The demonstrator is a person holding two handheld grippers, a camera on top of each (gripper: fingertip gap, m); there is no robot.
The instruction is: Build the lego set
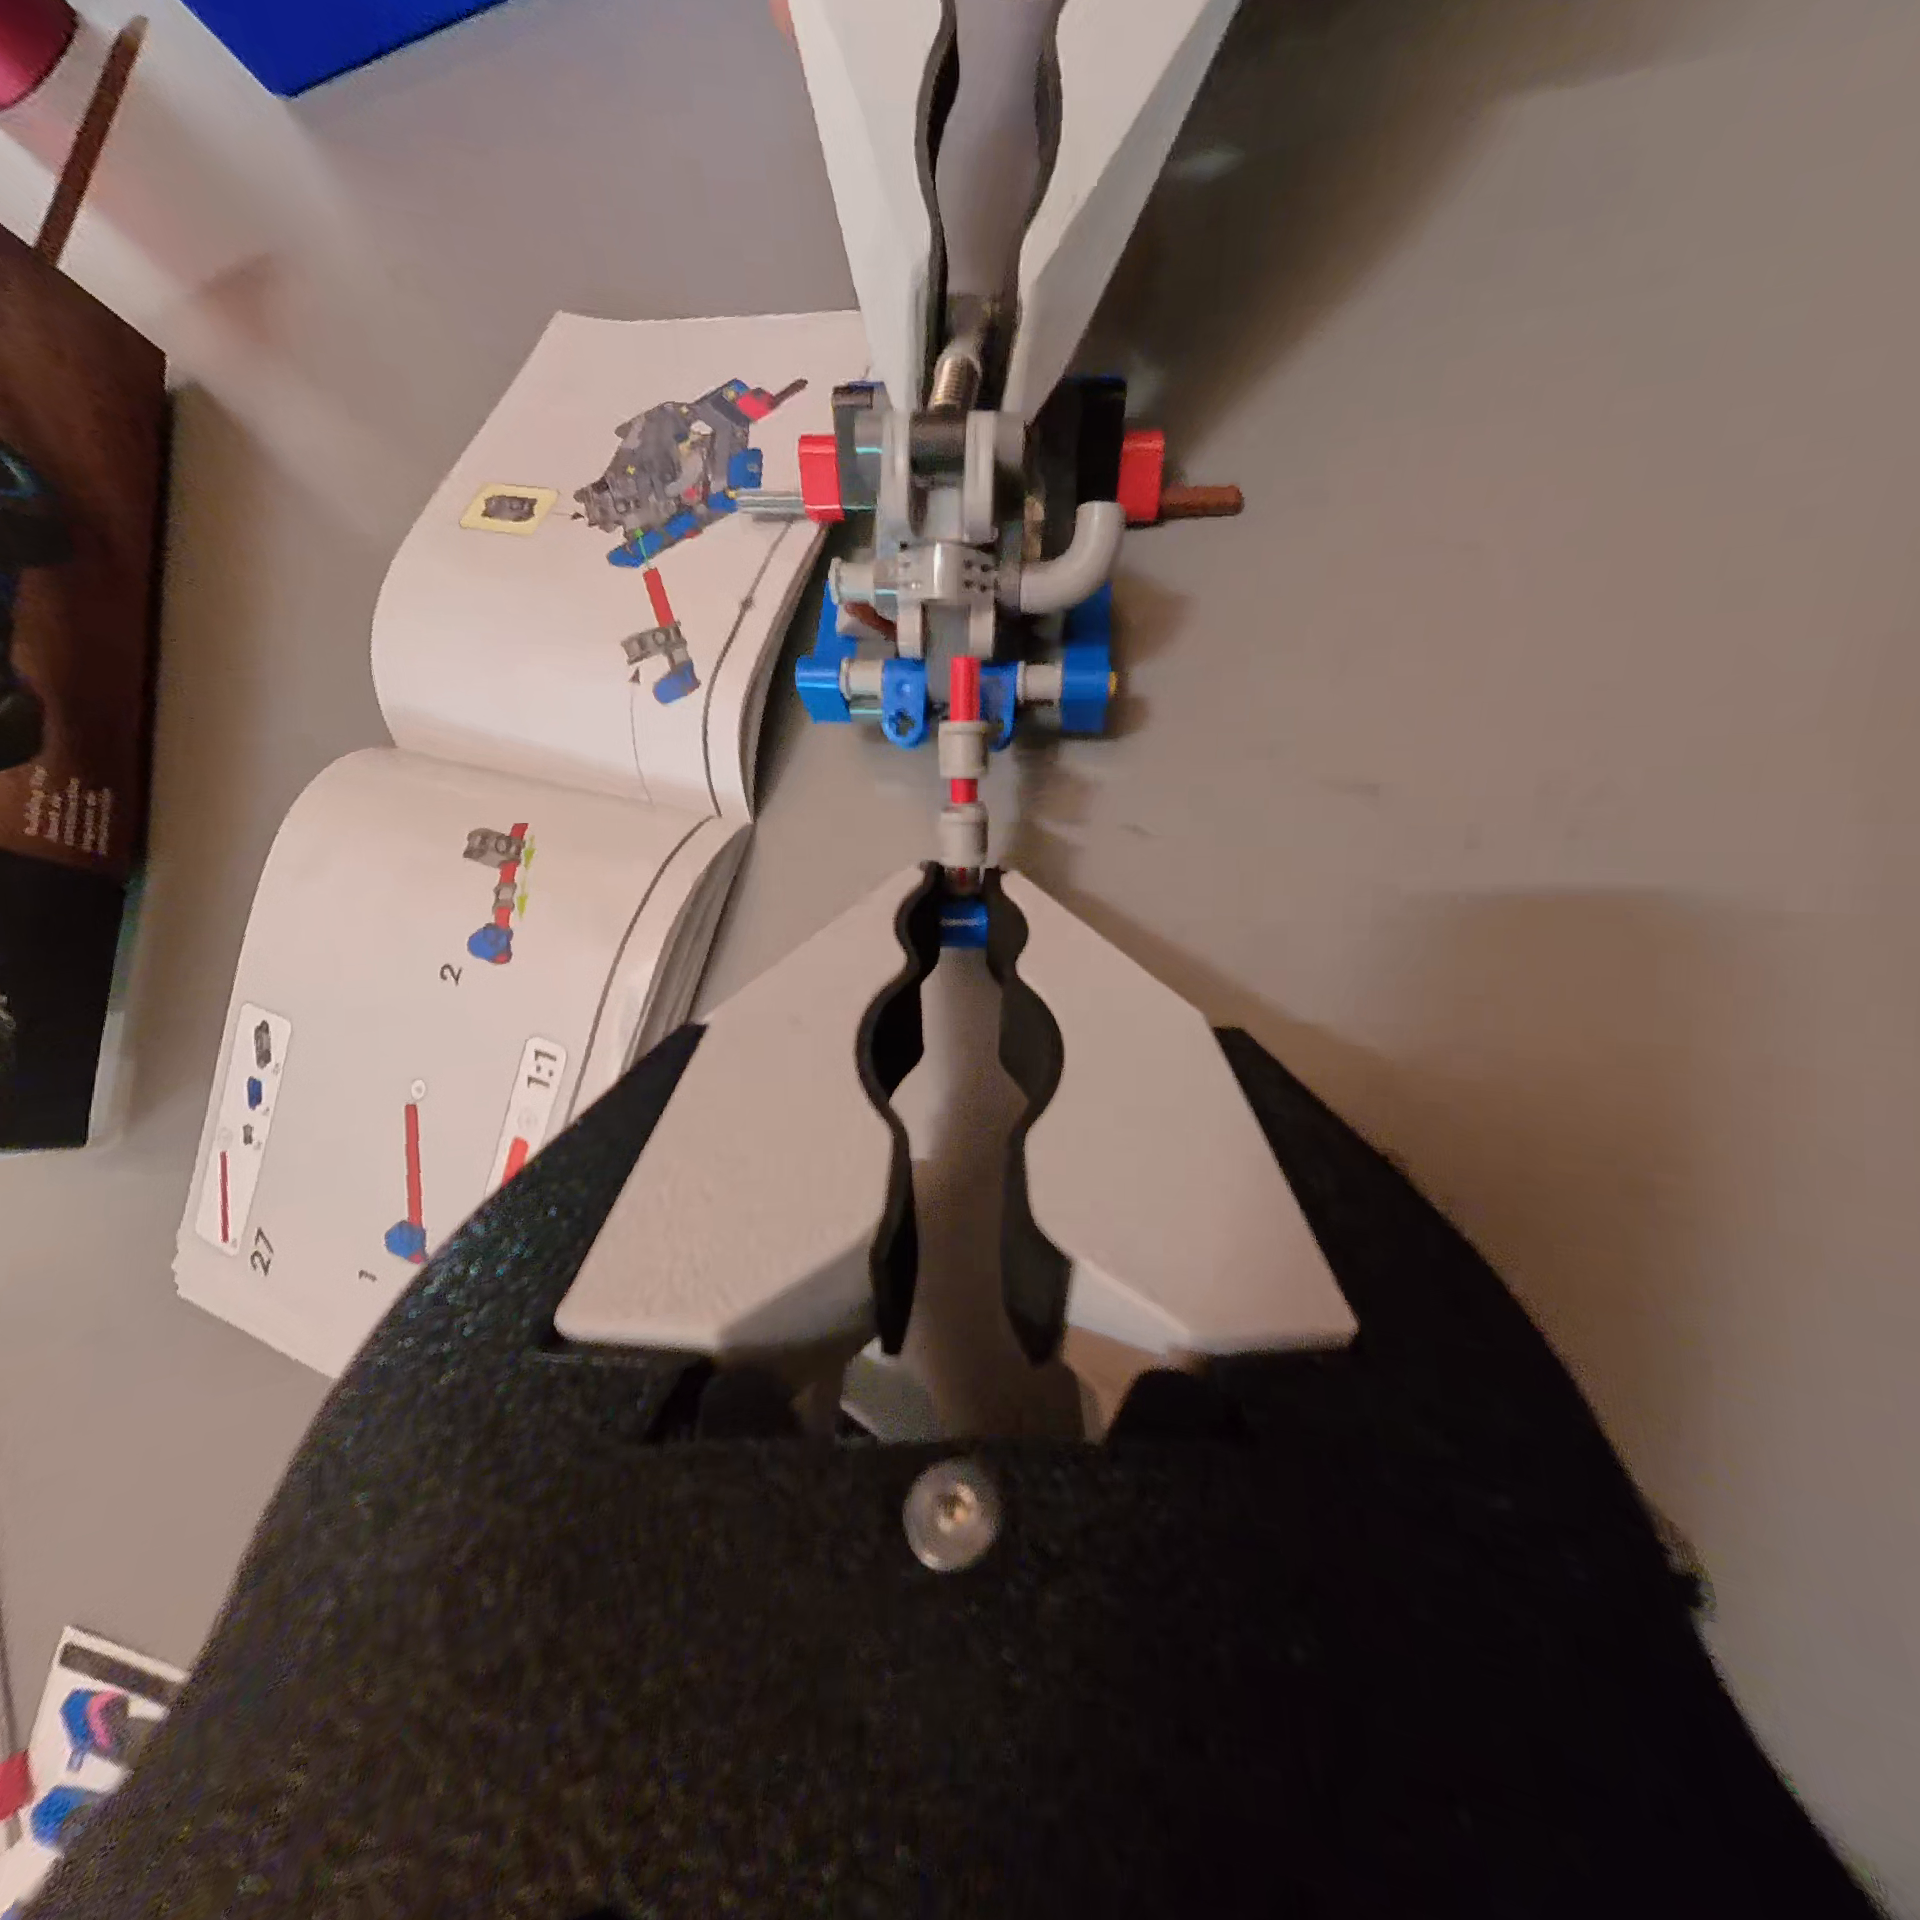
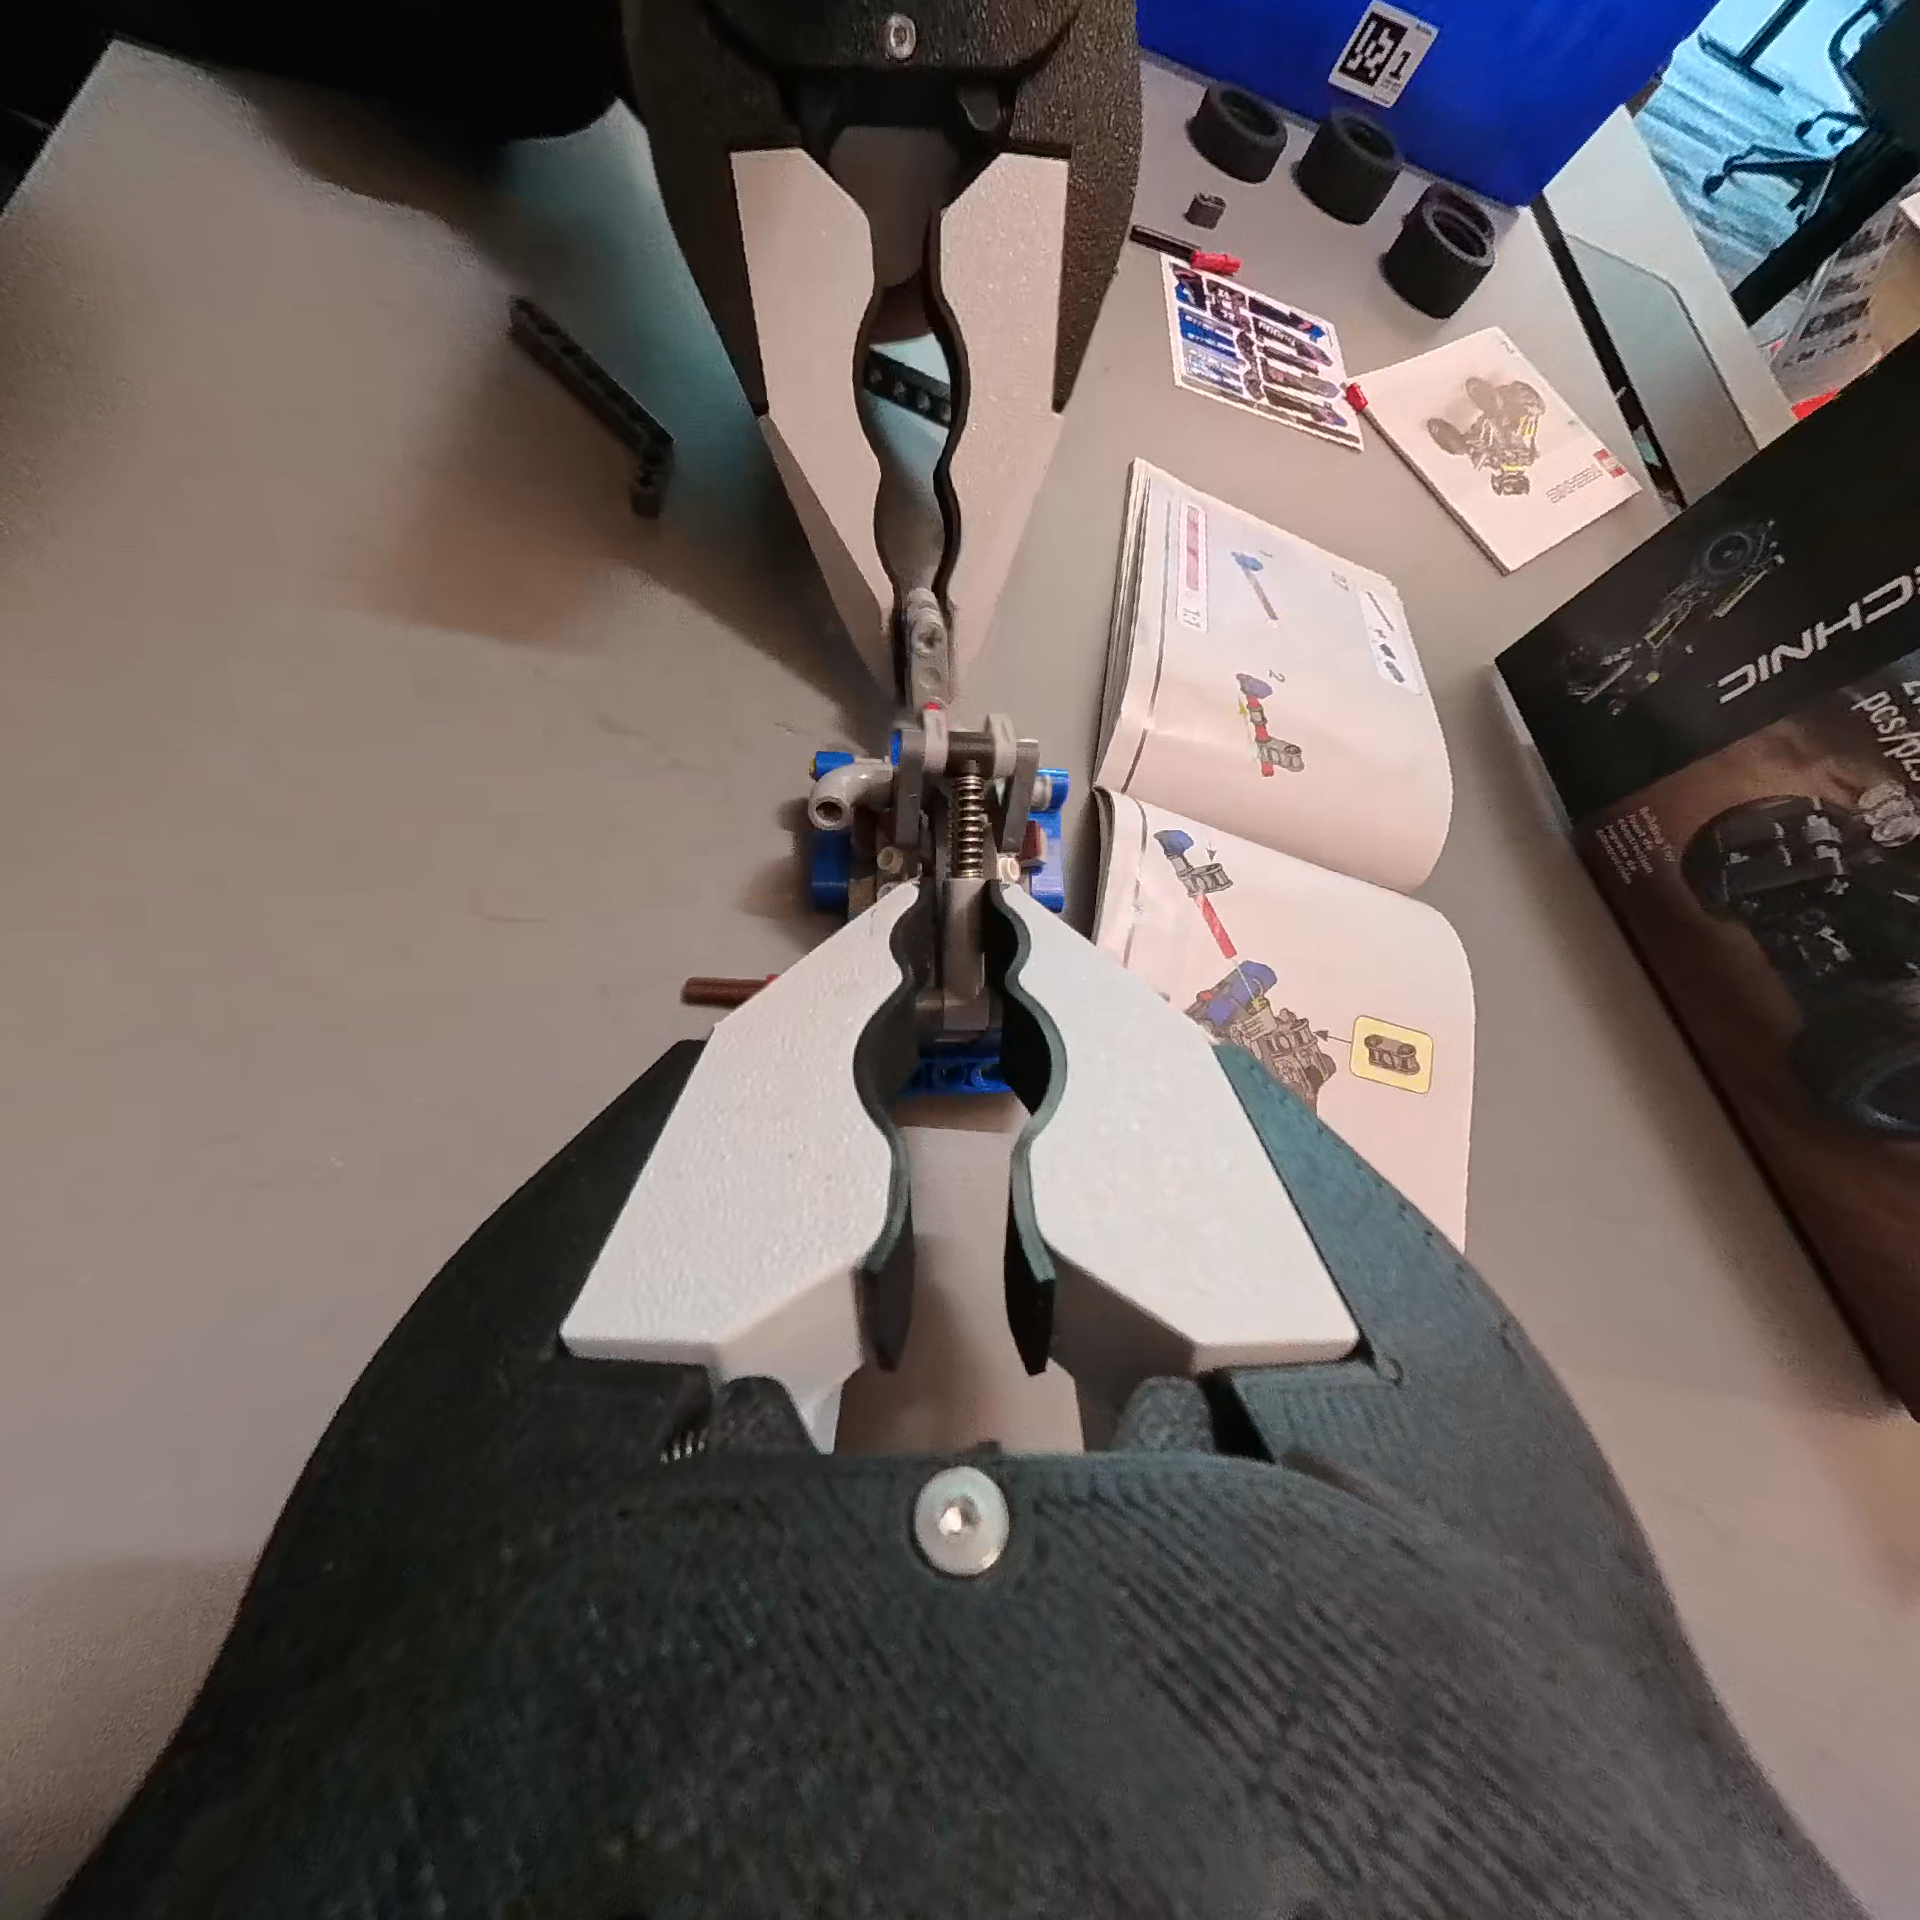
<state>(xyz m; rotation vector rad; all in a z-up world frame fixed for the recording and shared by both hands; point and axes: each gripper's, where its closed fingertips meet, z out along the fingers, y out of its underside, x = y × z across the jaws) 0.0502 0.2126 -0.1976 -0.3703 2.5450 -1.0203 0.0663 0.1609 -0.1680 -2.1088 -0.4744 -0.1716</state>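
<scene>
The left hand-held gripper [image 1: 961, 904] clamps the blue end of a red axle [image 1: 964, 701], its tip hidden between the fingers. Opposite, the right hand-held gripper [image 2: 956, 914] clamps the blue-and-grey lego assembly [image 2: 935, 821] above the bench [image 2: 312, 779], covering the assembly's rear.

The left gripper [image 1: 961, 904] and right gripper [image 2: 961, 914] face each other tip to tip, fingers [image 2: 831, 997] on each closed nearly together.

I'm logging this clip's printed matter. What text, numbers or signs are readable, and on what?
I won't quote writing; these bear it.
Open instruction booklet: printed numbers.
Dark set box: large lettering, small print.
Sticker sheet: too small.
Closed booklet: blurred.
Marker tag on blue bin: coded pattern.
</scene>
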